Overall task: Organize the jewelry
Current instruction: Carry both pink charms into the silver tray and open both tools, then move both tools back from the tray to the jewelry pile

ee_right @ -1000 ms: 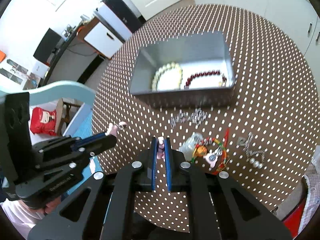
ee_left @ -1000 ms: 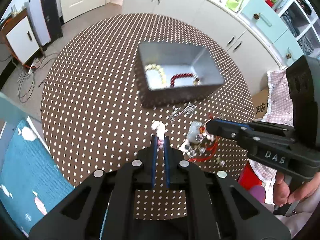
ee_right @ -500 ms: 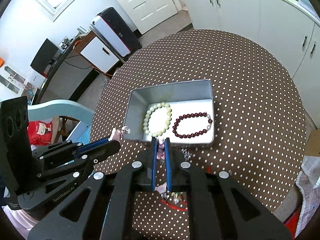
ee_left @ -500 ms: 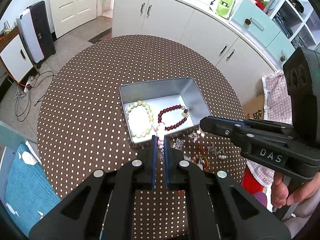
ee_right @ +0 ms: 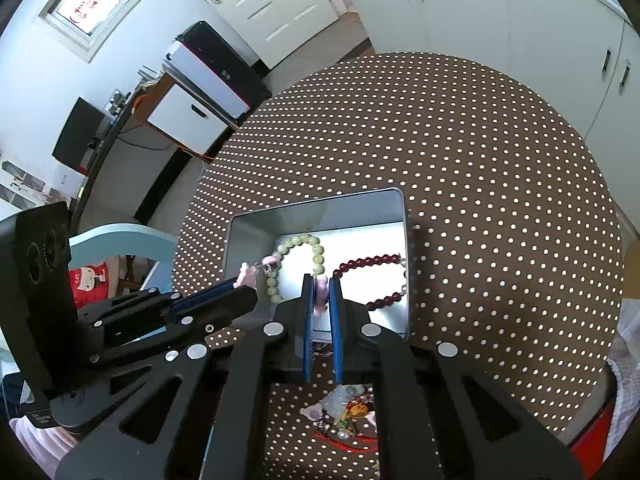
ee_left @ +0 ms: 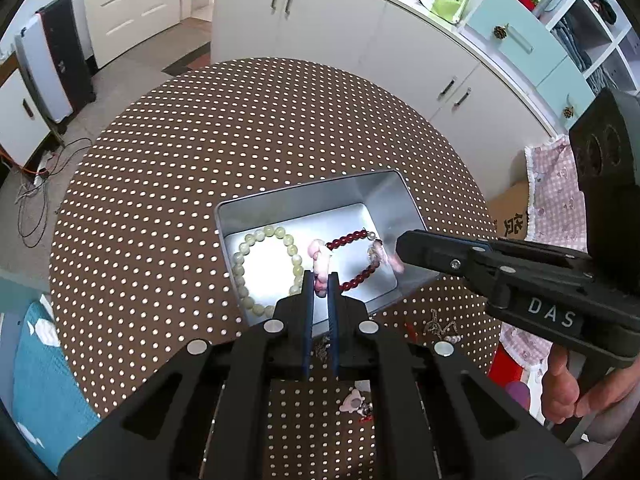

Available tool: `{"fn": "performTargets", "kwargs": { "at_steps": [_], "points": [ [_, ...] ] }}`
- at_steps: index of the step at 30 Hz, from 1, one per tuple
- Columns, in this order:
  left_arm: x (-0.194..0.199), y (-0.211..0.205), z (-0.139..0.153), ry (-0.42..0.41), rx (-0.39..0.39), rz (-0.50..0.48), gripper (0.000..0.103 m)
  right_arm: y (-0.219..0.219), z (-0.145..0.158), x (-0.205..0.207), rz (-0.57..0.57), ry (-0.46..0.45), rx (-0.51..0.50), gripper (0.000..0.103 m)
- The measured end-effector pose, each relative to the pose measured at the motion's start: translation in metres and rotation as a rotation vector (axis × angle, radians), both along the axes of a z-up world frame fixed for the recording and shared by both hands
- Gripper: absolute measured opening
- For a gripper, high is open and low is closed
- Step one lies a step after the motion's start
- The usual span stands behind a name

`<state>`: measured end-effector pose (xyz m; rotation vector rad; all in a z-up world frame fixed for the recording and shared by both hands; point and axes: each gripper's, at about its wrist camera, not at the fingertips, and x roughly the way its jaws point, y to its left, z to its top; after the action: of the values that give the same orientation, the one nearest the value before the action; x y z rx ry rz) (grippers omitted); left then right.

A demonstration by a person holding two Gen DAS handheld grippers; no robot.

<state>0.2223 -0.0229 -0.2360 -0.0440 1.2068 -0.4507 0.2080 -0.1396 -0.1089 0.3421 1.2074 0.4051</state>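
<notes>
Right now your round table with the brown, white-dotted cloth (ee_left: 168,184) fills both views, and the open silver metal tin (ee_left: 400,196) sits just past centre on it. Inside, a pale green bead bracelet (ee_left: 244,252) lies at 9 o'clock and a dark red bead bracelet (ee_left: 360,276) at 3 o'clock, close together. Your left gripper (ee_left: 320,280) and right gripper (ee_right: 321,284) hover over the tin, each nearly closed and pinching an end of one pink bead bracelet (ee_left: 320,258), which hangs above the tin floor between the two bracelets. At 6 o'clock, outside the tin, a small tangle of loose trinkets (ee_right: 344,412) rests on the cloth beneath your right gripper.
</notes>
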Motion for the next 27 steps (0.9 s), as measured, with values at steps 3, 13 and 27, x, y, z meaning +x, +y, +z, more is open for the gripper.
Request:
{"fn": "performTargets", "kwargs": {
  "at_steps": [3, 13, 27],
  "points": [
    [-0.001, -0.005, -0.005, 0.008, 0.01, -0.024, 0.007, -0.006, -0.001, 0.003, -0.013, 0.016, 0.009, 0.013],
    [-0.005, -0.003, -0.012, 0.046, 0.023, -0.019, 0.007, -0.024, 0.003, -0.006, -0.045, 0.017, -0.014, 0.03],
    [-0.036, 0.004, 0.009, -0.002, 0.031, -0.002, 0.007, -0.037, 0.014, -0.036, -0.065, -0.01, -0.015, 0.03]
  ]
}}
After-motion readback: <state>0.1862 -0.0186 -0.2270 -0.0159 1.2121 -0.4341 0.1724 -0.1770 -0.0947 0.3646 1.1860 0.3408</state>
